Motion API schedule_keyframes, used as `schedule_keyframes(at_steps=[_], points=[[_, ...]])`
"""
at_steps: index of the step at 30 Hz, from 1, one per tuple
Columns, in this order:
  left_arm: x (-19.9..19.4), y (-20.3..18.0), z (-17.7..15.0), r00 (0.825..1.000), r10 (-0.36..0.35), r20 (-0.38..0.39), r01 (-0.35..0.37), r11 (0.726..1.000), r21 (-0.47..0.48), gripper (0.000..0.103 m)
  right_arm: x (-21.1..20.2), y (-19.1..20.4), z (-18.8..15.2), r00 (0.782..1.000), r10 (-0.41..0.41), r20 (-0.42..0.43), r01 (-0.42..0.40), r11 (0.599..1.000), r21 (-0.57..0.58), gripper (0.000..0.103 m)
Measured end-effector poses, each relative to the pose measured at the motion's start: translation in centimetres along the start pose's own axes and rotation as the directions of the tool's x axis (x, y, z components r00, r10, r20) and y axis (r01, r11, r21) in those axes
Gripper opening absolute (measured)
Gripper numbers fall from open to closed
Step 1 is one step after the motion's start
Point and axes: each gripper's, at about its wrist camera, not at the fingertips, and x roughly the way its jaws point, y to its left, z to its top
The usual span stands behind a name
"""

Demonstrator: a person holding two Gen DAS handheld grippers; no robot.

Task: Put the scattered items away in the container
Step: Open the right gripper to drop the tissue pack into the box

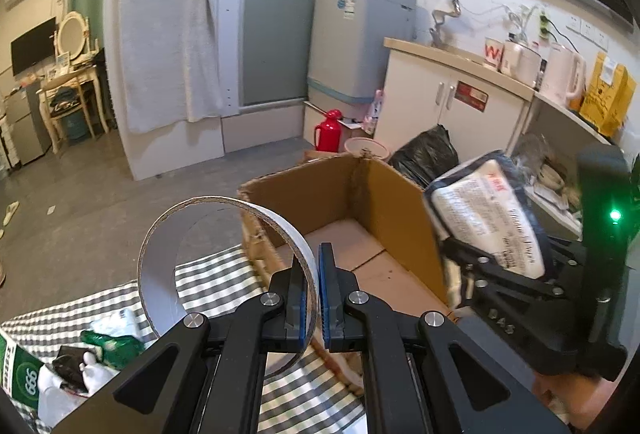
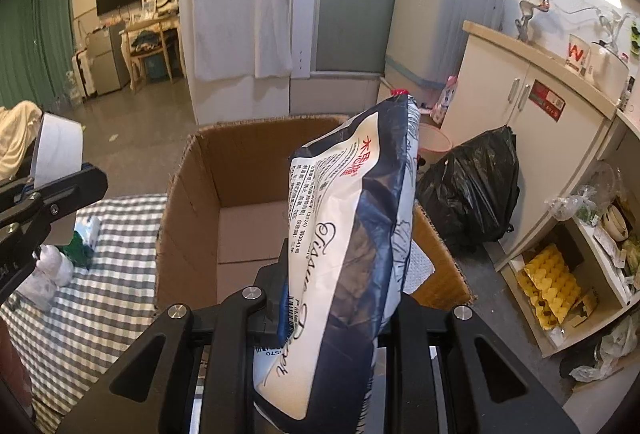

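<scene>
An open cardboard box stands on the checked cloth; it also fills the middle of the right wrist view, with nothing lying on its bare floor. My left gripper is shut on the wall of a white cardboard tape ring, held near the box's left edge; the ring shows in the right wrist view. My right gripper is shut on a dark blue and white tissue pack, held upright over the box's near right side; the pack shows in the left wrist view.
On the cloth left of the box lie a green-and-white packet, a green wrapper and white plastic bits. A black rubbish bag, a pink bin and white cabinets stand behind and right of the box.
</scene>
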Motion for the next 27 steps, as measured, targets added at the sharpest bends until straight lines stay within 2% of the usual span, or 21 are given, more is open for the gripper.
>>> schedule_keyframes(at_steps=[7,11,13,15,22,27], points=[[1.7,-1.0,0.7,1.000,-0.025,-0.011,0.025,1.000,0.006,0.005,2.2,-0.1,-0.1,0.999,0.009,-0.052,-0.009,1.000,-0.003,0.023],[2.7,-1.2,1.0,0.999,-0.039,-0.015,0.039,0.999,0.002,0.005,3.2,-0.1,-0.1,0.997,0.007,-0.075,-0.008,1.000,-0.016,0.029],[3.1,-1.4,1.0,0.999,-0.041,-0.015,0.042,0.999,0.004,0.005,3.3,-0.1,-0.1,0.998,-0.008,-0.065,0.006,1.000,-0.019,0.057],[3.5,-1.6,1.0,0.999,-0.044,-0.018,0.044,0.999,0.005,0.005,3.2,-0.1,-0.1,0.999,-0.016,-0.041,0.015,1.000,-0.019,0.074],[4.6,-2.0,1.2,0.998,-0.052,-0.031,0.053,0.999,0.008,0.005,2.1,-0.9,0.0,0.999,-0.047,0.015,0.047,0.999,0.007,0.082],[5.1,-2.9,1.3,0.997,-0.067,-0.033,0.068,0.998,0.018,0.005,0.9,-2.2,0.2,0.997,-0.064,0.050,0.062,0.997,0.039,0.082]])
